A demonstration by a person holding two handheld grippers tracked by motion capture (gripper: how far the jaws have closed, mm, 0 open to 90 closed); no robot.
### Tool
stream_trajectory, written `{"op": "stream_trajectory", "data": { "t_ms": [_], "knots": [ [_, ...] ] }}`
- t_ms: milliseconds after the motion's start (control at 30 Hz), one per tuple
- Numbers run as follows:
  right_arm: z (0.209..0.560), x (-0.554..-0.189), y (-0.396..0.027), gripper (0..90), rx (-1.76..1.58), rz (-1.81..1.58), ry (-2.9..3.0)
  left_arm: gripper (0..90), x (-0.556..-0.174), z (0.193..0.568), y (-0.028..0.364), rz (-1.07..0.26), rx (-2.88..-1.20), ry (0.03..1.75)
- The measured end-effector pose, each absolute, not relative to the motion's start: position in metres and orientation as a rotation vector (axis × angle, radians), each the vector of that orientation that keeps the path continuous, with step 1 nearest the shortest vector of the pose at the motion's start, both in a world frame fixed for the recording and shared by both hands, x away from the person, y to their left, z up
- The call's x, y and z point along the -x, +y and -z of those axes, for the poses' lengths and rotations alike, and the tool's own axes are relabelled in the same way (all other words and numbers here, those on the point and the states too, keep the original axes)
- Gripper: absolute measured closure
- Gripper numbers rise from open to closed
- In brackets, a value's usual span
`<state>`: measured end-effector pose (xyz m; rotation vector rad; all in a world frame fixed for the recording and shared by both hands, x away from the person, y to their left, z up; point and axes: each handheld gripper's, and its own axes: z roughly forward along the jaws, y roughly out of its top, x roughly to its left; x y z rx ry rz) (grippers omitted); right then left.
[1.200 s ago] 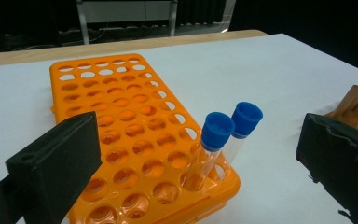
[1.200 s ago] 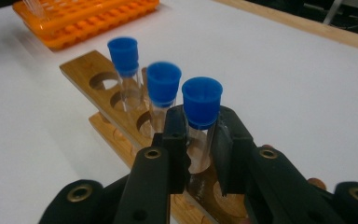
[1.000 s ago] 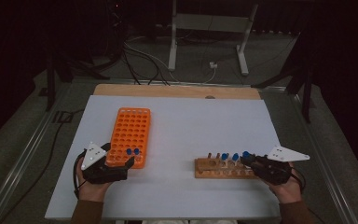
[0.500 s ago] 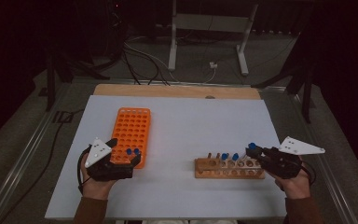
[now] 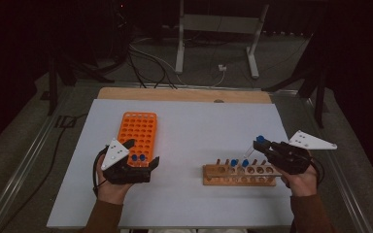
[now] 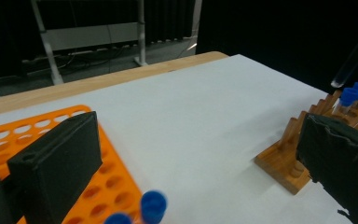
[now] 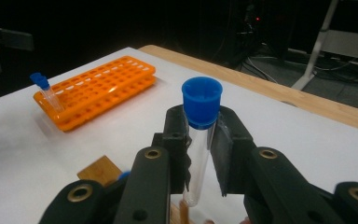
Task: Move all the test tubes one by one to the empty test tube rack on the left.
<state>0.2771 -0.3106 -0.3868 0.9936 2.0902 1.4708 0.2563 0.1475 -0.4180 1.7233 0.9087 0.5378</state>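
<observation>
**Blue-Capped Tube Held Above the Wooden Rack**

The blue-capped test tube (image 7: pixel 199 140) is sitting upright between the two black jaws of the right gripper (image 7: pixel 200 154). The jaws are pressing on the clear glass just below the cap, and the cap is standing proud above them. In the high view the tube (image 5: pixel 253 149) is hanging clear of the wooden rack (image 5: pixel 239 175), slanting down from the cap toward the rack's top row, with its lower end just above the holes and not touching them.

The wooden rack is lying on the white table surface (image 5: pixel 194 126) at the person's right side. Two further blue-capped tubes (image 5: pixel 239 164) are standing in it near its middle; the remaining holes to their right are showing bare.

The left gripper (image 5: pixel 143 162) is hovering at the near end of the orange rack (image 5: pixel 138 133), which is lying well apart from the wooden rack on the left side of the table. Its jaws are standing wide apart in the left gripper view and are gripping nothing; one jaw is hanging over the orange rack (image 6: pixel 42 140). Two blue-capped tubes (image 6: pixel 153 204) are standing in the orange rack's near rows, between the jaws but untouched.

The person's hands are entering from the near table edge.
</observation>
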Motion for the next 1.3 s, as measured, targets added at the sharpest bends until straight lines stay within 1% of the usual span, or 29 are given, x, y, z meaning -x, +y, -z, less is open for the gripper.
{"op": "stream_trajectory", "data": {
  "t_ms": [567,733,867,967,1000,1033,1133,1200,1300],
  "knots": [
    [0.382,-0.293,-0.249,76.6,-0.921,-1.497,2.178,4.2,-0.267,0.413,0.096,-0.501,-1.777,0.806],
    [0.383,-0.295,-0.229,76.6,-0.894,-1.494,2.221,5.2,-0.271,0.415,0.079,-0.457,-1.824,0.777],
    [0.385,-0.296,-0.214,76.5,-0.873,-1.497,2.254,8.5,-0.273,0.416,0.064,-0.426,-1.857,0.753],
    [0.386,-0.296,-0.203,76.5,-0.851,-1.501,2.276,17.4,-0.274,0.417,0.054,-0.402,-1.866,0.732],
    [0.386,-0.296,-0.201,76.5,-0.846,-1.502,2.280,17.6,-0.274,0.418,0.050,-0.399,-1.870,0.728],
    [0.386,-0.296,-0.199,76.6,-0.843,-1.505,2.284,21.1,-0.274,0.418,0.048,-0.399,-1.875,0.721],
    [0.387,-0.295,-0.192,76.5,-0.825,-1.509,2.299,34.2,-0.274,0.421,0.040,-0.379,-1.874,0.697],
    [0.387,-0.294,-0.188,76.5,-0.819,-1.520,2.308,45.4,-0.274,0.422,0.037,-0.377,-1.877,0.678],
    [0.388,-0.293,-0.185,76.5,-0.806,-1.528,2.321,56.8,-0.275,0.423,0.033,-0.367,-1.868,0.662]
  ]
}}
